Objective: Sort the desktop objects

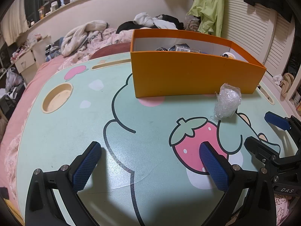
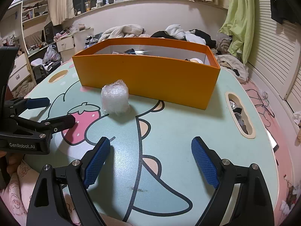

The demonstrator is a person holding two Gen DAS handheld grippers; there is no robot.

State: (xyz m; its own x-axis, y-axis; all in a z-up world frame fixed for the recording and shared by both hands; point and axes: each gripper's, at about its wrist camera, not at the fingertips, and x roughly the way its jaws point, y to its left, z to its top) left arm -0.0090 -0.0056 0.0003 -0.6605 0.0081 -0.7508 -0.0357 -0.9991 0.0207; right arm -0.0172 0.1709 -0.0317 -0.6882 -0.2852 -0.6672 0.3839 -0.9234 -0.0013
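A small bundle wrapped in clear bubble wrap [image 1: 228, 101] stands on the mint cartoon lap table [image 1: 75, 131], just in front of the orange box [image 1: 188, 75]. The box holds several small items. My left gripper [image 1: 150, 150] is open and empty, low over the table, with the bundle ahead to its right. My right gripper [image 2: 150, 146] is open and empty, with the bundle [image 2: 115, 98] ahead to its left and the orange box [image 2: 150, 75] behind it. The left gripper also shows in the right wrist view [image 2: 54, 109], and the right gripper in the left wrist view [image 1: 263, 130].
The table [image 2: 188, 131] has a round cup recess [image 1: 57, 98] at its left, a slot [image 1: 111, 65] at the back and a side slot [image 2: 239, 114] holding small clutter. The table rests on a pink bed with piled clothes [image 1: 90, 33] behind.
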